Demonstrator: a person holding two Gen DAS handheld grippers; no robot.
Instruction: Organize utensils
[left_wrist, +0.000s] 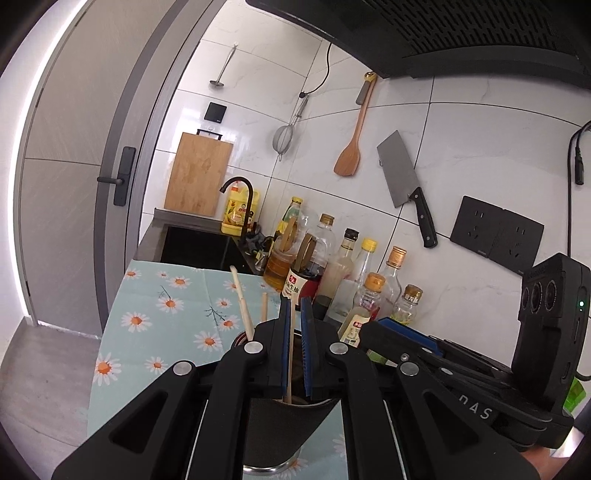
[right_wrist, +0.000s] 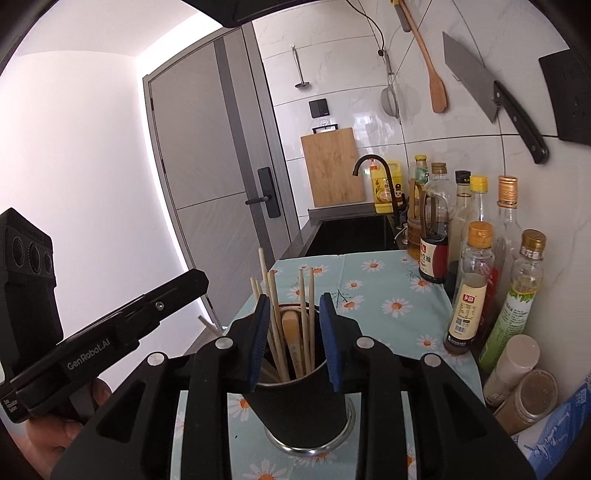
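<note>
A black cylindrical holder (left_wrist: 288, 432) stands on the daisy-print cloth (left_wrist: 166, 306), right under my left gripper (left_wrist: 295, 303). The left gripper's blue pads are shut on one thin wooden chopstick (left_wrist: 291, 354) whose lower end goes down into the holder. Two more chopsticks (left_wrist: 242, 302) lean out of it on the left. In the right wrist view my right gripper (right_wrist: 294, 299) is open, its pads on either side of the holder (right_wrist: 299, 413) rim. Several chopsticks (right_wrist: 273, 314) and a flat wooden utensil (right_wrist: 290, 325) stand between the pads, untouched.
Oil and sauce bottles (right_wrist: 472, 280) line the tiled wall on the right, with spice jars (right_wrist: 528, 398) nearer. A black sink (right_wrist: 351, 236) and tap lie beyond the cloth. A cleaver (left_wrist: 402, 170), spatula and strainer hang on the wall. The counter edge drops off at left.
</note>
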